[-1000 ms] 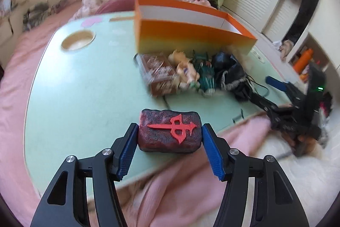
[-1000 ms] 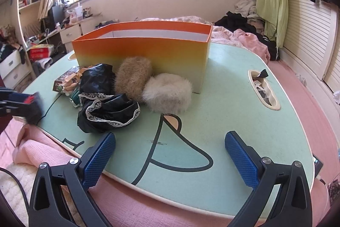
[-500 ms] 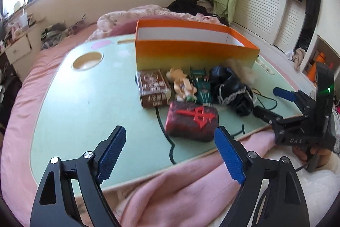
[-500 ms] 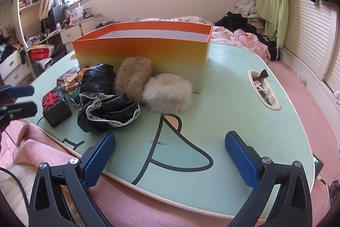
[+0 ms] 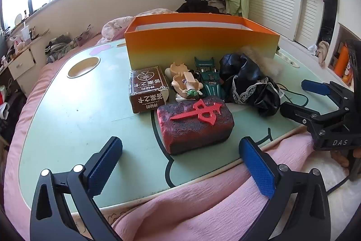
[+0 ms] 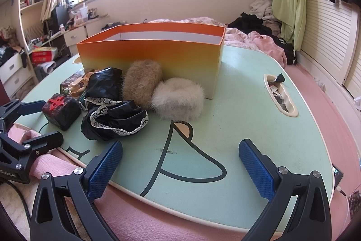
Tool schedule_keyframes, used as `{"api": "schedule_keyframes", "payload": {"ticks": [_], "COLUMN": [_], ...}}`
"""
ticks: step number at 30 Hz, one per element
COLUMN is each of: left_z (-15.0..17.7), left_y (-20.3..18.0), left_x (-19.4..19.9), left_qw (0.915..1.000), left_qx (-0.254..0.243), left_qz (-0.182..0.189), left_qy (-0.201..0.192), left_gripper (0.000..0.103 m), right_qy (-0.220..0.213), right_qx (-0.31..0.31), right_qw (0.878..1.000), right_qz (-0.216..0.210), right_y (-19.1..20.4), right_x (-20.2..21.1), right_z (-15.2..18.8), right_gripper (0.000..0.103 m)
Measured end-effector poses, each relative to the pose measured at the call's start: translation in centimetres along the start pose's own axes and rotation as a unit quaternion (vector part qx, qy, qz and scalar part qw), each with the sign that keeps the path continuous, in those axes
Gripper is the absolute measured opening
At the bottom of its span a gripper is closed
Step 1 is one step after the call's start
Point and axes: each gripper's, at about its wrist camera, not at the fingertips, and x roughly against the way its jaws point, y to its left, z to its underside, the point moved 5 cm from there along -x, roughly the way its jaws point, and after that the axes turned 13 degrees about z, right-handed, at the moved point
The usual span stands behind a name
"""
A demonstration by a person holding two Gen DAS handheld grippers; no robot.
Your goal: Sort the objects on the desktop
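Red-black block (image 5: 195, 124) lies free on the table (image 5: 67, 119), near the other items; left gripper (image 5: 180, 164) is opening around nothing, right gripper (image 6: 180, 168) waits spread wide.

I see my left gripper (image 5: 180, 162) as a black skeletal frame with triangular cut-outs, silver pivot screws and blue knurled finger pads (image 5: 105, 165). My right gripper (image 6: 180, 165) matches it; its body carries white "DAS" lettering and a black cable.
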Motion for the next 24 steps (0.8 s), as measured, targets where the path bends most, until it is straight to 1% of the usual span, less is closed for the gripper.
{"api": "schedule_keyframes", "payload": {"ticks": [24], "left_z": [-0.08], "left_y": [-0.14], "left_x": [-0.16], "left_qw": [1.0], "left_qx": [0.001], "left_qz": [-0.001], "left_qy": [0.0], "left_gripper": [0.103], "right_qy": [0.0], "right_qx": [0.0], "right_qw": [1.0], "right_qz": [0.0], "right_y": [-0.02], "right_x": [-0.01], "right_z": [0.12], "right_gripper": [0.103]}}
